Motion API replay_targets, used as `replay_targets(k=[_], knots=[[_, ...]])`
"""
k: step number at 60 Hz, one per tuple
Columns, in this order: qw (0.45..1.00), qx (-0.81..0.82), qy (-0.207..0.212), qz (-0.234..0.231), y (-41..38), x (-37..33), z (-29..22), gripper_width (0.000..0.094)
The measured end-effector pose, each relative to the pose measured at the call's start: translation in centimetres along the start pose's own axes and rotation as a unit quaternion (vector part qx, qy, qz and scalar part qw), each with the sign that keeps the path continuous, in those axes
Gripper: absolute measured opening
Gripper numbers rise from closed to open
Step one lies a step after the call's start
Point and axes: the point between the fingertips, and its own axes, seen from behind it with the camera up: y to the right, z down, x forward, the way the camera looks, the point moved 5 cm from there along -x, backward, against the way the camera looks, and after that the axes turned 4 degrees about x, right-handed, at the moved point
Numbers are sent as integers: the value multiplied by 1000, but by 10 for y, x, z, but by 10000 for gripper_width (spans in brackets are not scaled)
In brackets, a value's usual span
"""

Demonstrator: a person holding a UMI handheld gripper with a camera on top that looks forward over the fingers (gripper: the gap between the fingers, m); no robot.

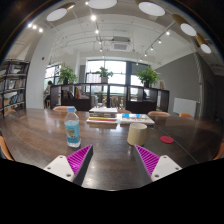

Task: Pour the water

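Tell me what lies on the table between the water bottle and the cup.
Nothing: in the gripper view, only bare wooden table separates the bottle from the cup. The open gripper sits short of both.

bottle (72, 128) label unreadable, stacked books' (103, 115) titles too small

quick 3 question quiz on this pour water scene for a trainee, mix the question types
1. True or false: the gripper is shut on the water bottle.
2. Which item stands nearer the gripper's right finger: (a) the bottle, (b) the pale cup, (c) the stack of books?
3. Fill in: the small flat disc on the table, right of the cup, is coloured ____.

Key: 1 false, the fingers are open and hold nothing, and the bottle stands beyond the left finger; 2 b; 3 red.
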Motion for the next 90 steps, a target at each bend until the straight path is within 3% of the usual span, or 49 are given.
replay_targets(k=[12, 23, 46, 57, 66, 71, 83, 90], knots=[[1000, 7, 4, -11, -32, 14, 8, 821], [998, 25, 13, -49, -93, 38, 8, 827], [996, 46, 35, -73, -158, 136, -18, 827], [994, 51, 25, -88, -175, 176, -12, 808], [995, 31, 32, -91, -179, 192, -19, 680], [995, 35, 34, -82, -174, 195, -18, 476], [995, 11, 36, -94, -183, 193, -16, 313], [993, 30, 43, -102, -180, 193, -19, 314]])
